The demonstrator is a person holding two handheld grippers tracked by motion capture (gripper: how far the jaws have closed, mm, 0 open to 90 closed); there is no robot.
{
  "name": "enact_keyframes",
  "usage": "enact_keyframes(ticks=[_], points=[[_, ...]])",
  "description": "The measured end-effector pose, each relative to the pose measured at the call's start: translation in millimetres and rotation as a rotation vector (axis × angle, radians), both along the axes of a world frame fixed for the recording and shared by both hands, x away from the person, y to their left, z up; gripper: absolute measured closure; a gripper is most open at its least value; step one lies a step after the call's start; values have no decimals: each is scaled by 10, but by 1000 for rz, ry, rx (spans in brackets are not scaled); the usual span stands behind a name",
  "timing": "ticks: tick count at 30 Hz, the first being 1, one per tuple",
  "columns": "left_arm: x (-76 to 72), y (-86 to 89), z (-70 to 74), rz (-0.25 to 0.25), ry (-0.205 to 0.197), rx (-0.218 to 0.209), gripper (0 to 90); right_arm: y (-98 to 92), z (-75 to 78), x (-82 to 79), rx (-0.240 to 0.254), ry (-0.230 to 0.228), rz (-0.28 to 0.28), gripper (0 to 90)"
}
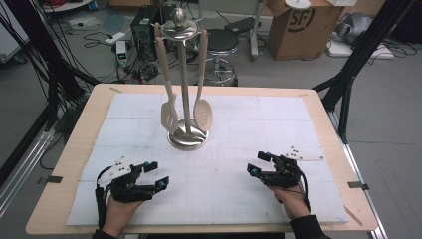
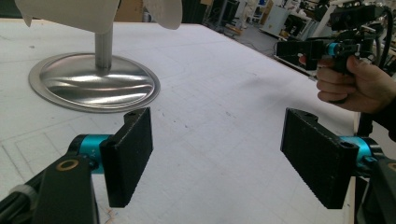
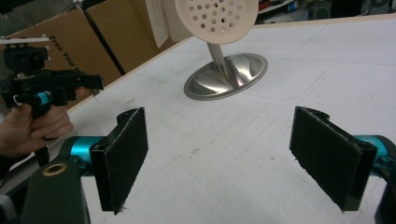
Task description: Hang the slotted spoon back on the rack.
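Observation:
A shiny metal utensil stand [image 1: 186, 137] rises from the middle of the white mat, with a ball knob on top. From it hang a cream slotted spatula [image 1: 169, 115] on the left and a cream perforated skimmer [image 1: 202, 113] on the right. My left gripper [image 1: 156, 175] rests near the front left of the mat, open and holding nothing [image 2: 217, 156]. At the front right my right gripper [image 1: 259, 163] is open too, its jaws wide apart [image 3: 217, 156]. The stand's round base [image 2: 93, 81] [image 3: 227, 74] lies ahead of both, and the skimmer's bowl [image 3: 217, 18] hangs above it.
The white gridded mat [image 1: 239, 194] covers a wooden table [image 1: 64, 184]. Behind the table are a black stool [image 1: 220, 47], a cardboard box [image 1: 303, 25], electronics and cables on the floor. Black frame legs [image 1: 356, 64] stand at both sides.

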State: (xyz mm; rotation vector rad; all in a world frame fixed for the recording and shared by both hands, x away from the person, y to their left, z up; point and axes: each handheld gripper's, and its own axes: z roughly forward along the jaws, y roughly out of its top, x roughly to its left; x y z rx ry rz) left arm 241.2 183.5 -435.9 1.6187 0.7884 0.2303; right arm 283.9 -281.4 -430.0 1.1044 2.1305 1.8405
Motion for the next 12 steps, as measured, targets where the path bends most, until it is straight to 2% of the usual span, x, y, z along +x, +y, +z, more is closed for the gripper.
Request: enact_keyframes(ticks=[3,6,12], points=[[0,9,0,0,0,-3,258,11,-18,-2,-9,5,4,189],[-2,11,-1,-2,2,0,258,33,-24,5,11,7,14,189],[1,10,0,-2,0,-2,258,55,-15,-7,11,6,22,187]])
